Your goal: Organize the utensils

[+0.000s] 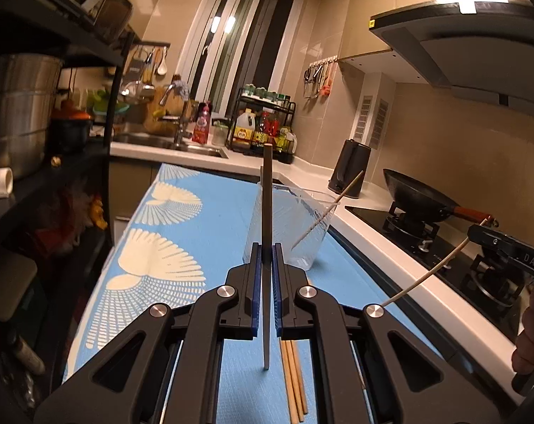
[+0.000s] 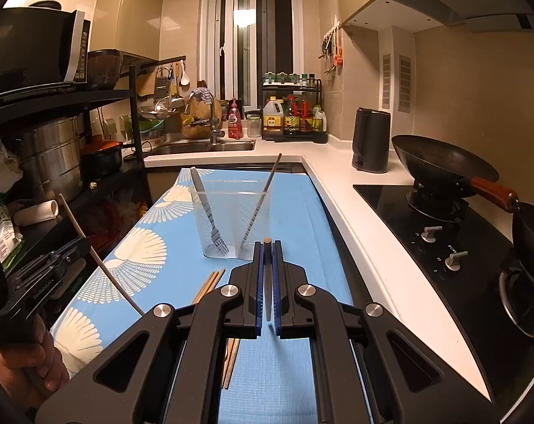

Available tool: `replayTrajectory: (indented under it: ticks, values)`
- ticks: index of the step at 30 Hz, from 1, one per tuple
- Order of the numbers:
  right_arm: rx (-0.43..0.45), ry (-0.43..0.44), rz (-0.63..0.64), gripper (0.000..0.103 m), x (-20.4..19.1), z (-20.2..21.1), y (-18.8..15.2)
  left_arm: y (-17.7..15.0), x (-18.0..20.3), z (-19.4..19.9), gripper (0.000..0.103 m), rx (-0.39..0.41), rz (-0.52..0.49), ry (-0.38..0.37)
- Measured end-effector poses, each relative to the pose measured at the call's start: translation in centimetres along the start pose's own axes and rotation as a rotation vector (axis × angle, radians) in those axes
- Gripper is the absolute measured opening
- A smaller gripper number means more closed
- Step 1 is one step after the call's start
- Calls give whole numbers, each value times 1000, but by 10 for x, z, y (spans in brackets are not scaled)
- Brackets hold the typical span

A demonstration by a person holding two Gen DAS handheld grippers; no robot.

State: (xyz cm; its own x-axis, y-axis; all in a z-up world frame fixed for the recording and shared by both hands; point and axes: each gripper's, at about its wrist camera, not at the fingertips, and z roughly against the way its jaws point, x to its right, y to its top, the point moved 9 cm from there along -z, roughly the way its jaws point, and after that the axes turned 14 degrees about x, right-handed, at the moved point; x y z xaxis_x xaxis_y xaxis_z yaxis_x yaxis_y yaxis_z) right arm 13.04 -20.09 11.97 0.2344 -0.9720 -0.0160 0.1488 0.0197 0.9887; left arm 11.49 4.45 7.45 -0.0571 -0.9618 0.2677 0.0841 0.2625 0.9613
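- The left gripper (image 1: 267, 254) has its blue-padded jaws closed on a slim grey chopstick (image 1: 267, 194), which stands upright, poking above and below them.
- The right gripper (image 2: 267, 252) is clamped on a second thin pale stick (image 1: 429, 272).
- Just ahead of both jaws stands a clear plastic cup (image 2: 231, 226) holding a steel fork (image 2: 210, 222).
- Beneath the jaws, wooden chopsticks (image 1: 295, 378) lie on the blue patterned mat (image 2: 295, 212).

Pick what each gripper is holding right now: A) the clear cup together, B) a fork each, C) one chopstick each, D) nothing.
C: the left gripper is shut on one chopstick and the right gripper on another chopstick, while the fork sits in the clear cup.
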Motion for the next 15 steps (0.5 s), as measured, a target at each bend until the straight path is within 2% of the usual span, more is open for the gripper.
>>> replayTrajectory:
  ticks: [8, 15]
  values:
    - [-7, 57, -55, 5, 4, -1, 31, 27, -16, -11, 6, -101, 63, 12]
    - [2, 83, -129, 5, 19, -2, 47, 52, -13, -15, 6, -134, 35, 33]
